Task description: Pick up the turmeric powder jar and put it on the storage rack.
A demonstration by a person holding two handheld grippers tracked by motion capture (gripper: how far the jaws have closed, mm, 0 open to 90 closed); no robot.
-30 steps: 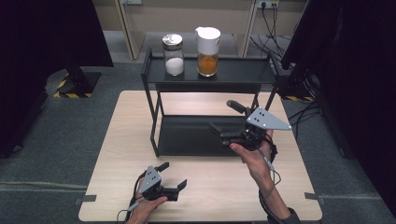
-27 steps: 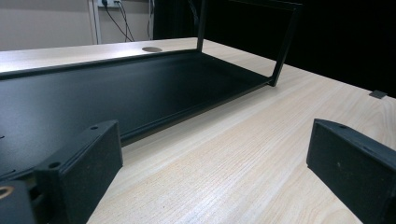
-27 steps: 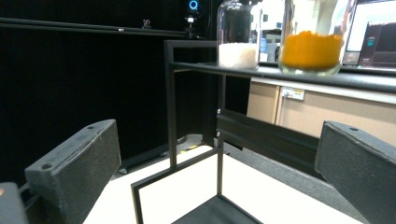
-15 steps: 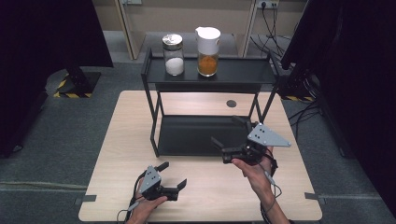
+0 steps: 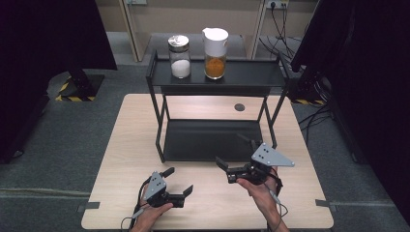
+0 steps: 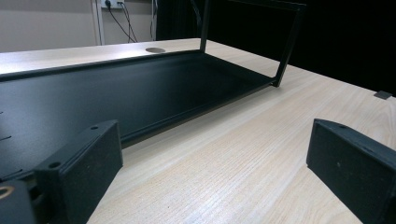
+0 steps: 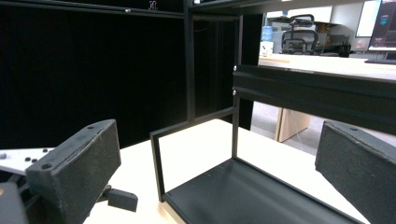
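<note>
A black two-tier rack (image 5: 157, 104) stands on the wooden table (image 5: 125, 145). On its top shelf are a glass jar (image 5: 180, 57) of white powder and a white-lidded pitcher (image 5: 215, 47) with orange contents. My left gripper (image 5: 178, 180) rests open near the table's front edge, left of centre. In the left gripper view its jaws (image 6: 219, 154) stand wide apart, facing the rack's lower shelf (image 6: 140, 88). My right gripper (image 5: 233, 151) is open too, held over the front edge of the lower shelf (image 5: 208, 140). Its jaws (image 7: 217, 158) frame the rack's end frame (image 7: 191, 126), and nothing is between them.
A round cable hole (image 5: 239, 107) sits in the table behind the rack. Bare wood lies at the front between the two grippers. Dark curtains (image 5: 43, 43) flank the table on both sides, and cables (image 5: 319, 116) trail on the floor at the right.
My right gripper has drawn back from above the lower shelf toward the table's front and come lower. The left gripper has stayed put.
</note>
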